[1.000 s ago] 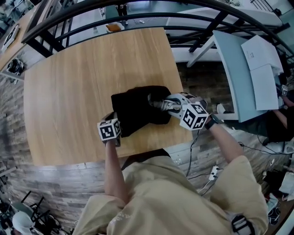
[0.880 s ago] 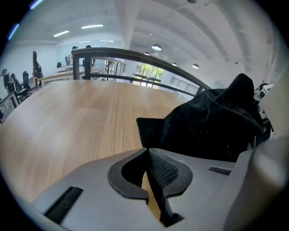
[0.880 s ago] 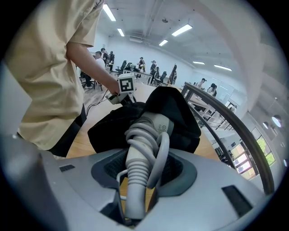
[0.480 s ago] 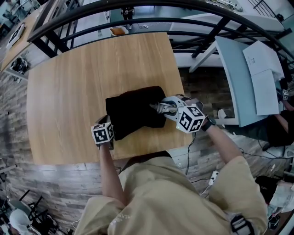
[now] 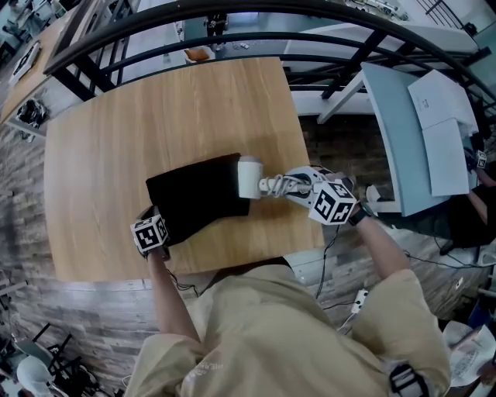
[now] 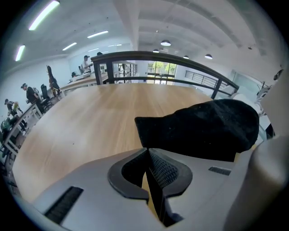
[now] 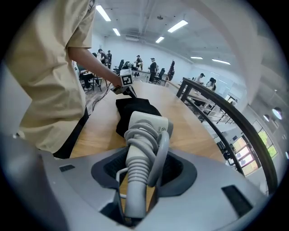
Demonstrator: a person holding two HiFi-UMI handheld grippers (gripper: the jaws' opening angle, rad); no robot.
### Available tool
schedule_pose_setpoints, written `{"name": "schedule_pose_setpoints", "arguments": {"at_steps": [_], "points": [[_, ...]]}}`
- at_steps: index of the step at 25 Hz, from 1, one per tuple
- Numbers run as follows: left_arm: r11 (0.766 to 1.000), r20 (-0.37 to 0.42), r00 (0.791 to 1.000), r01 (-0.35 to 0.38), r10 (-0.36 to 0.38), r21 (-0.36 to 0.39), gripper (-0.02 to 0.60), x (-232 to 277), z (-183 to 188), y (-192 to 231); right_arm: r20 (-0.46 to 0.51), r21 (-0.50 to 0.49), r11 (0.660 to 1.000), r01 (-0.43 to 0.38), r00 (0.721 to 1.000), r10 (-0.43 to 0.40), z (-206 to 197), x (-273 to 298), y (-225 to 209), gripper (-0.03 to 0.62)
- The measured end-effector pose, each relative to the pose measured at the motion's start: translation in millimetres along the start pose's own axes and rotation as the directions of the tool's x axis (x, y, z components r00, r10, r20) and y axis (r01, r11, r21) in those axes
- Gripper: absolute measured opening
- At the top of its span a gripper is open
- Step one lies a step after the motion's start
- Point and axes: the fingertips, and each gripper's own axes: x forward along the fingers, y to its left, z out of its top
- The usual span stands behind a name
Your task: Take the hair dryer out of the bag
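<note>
A flat black bag [image 5: 198, 198] lies on the wooden table [image 5: 155, 108]. My left gripper [image 5: 163, 223] is shut on the bag's near left corner; in the left gripper view the jaws [image 6: 147, 151] are pressed together with the bag [image 6: 203, 128] stretching away ahead. A white hair dryer [image 5: 249, 177] pokes out at the bag's right end, its head clear of the fabric. My right gripper [image 5: 283, 184] is shut on the handle, which has the cord coiled round it. In the right gripper view the hair dryer [image 7: 144, 131] stands between the jaws [image 7: 142, 167], with the bag [image 7: 135, 108] behind it.
A black curved railing [image 5: 325, 15] runs past the table's far and right sides. A pale blue desk [image 5: 403, 132] with papers stands to the right. The table's near edge [image 5: 232, 264] is close to my body. Cables [image 5: 360, 291] lie on the floor.
The left gripper has dragged the bag to the left across the table. The hair dryer's head, covered before, now shows outside the bag while the right gripper stays put.
</note>
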Motion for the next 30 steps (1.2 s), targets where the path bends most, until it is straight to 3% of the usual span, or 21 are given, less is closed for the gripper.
{"name": "schedule_pose_setpoints", "arguments": {"at_steps": [3,6,8,10,13,15,17,20,22,25,27,30], "points": [[1.000,-0.013,1.000,-0.007,0.007,0.011,0.023,0.6,0.0,12.4,-0.007,0.078,0.994,0.077,0.997,-0.077,-13.5,-9.9,-13.1,0.176],[1.000,-0.029,1.000,0.009,-0.009,0.026,0.023,3.5,1.2,10.2,-0.084,0.184,0.941,0.283,0.959,-0.272,-35.8,-8.1,-28.9,0.176],[0.999,-0.036,0.999,0.016,-0.015,0.027,0.023,5.5,0.9,7.4,-0.134,0.315,0.848,0.426,0.905,-0.405,-50.0,3.2,-34.5,0.176],[1.000,-0.037,0.999,0.017,-0.016,0.021,0.023,8.5,1.6,3.3,-0.177,0.463,0.719,0.518,0.849,-0.497,-62.8,18.3,-34.1,0.176],[1.000,-0.011,1.000,0.006,-0.006,-0.031,0.025,10.5,6.4,0.5,-0.231,0.616,0.545,0.569,0.791,-0.566,-75.8,41.6,-29.8,0.176],[0.997,0.016,1.000,0.013,-0.012,-0.074,0.054,6.8,8.5,1.4,-0.265,0.657,0.477,0.584,0.771,-0.579,-81.1,56.5,-20.4,0.176],[0.995,0.037,0.999,0.035,-0.032,-0.093,0.135,0.1,8.4,-0.1,-0.294,0.669,0.440,0.599,0.757,-0.584,-85.7,66.7,-8.7,0.176],[0.994,0.073,0.997,0.036,-0.029,-0.104,0.141,-19.5,11.7,0.2,-0.344,0.681,0.407,0.609,0.757,-0.556,-94.6,79.7,4.5,0.176],[0.992,0.121,0.992,0.046,-0.031,-0.121,0.141,-38.8,18.8,-3.3,-0.382,0.679,0.403,0.614,0.764,-0.520,-100.8,88.1,12.8,0.176],[0.990,0.204,0.977,0.087,-0.062,-0.115,0.149,-67.8,35.6,-21.9,-0.379,0.667,0.426,0.611,0.771,-0.512,-95.6,80.4,19.6,0.208],[0.988,0.259,0.960,0.128,-0.103,-0.081,0.153,-89.8,49.1,-43.2,-0.350,0.699,0.387,0.602,0.759,-0.549,-84.1,56.0,25.7,0.219],[0.981,0.339,0.925,0.192,-0.175,-0.019,0.161,-127.4,64.8,-79.2,-0.296,0.749,0.311,0.585,0.716,-0.632,-54.5,12.9,37.3,0.219]]}}
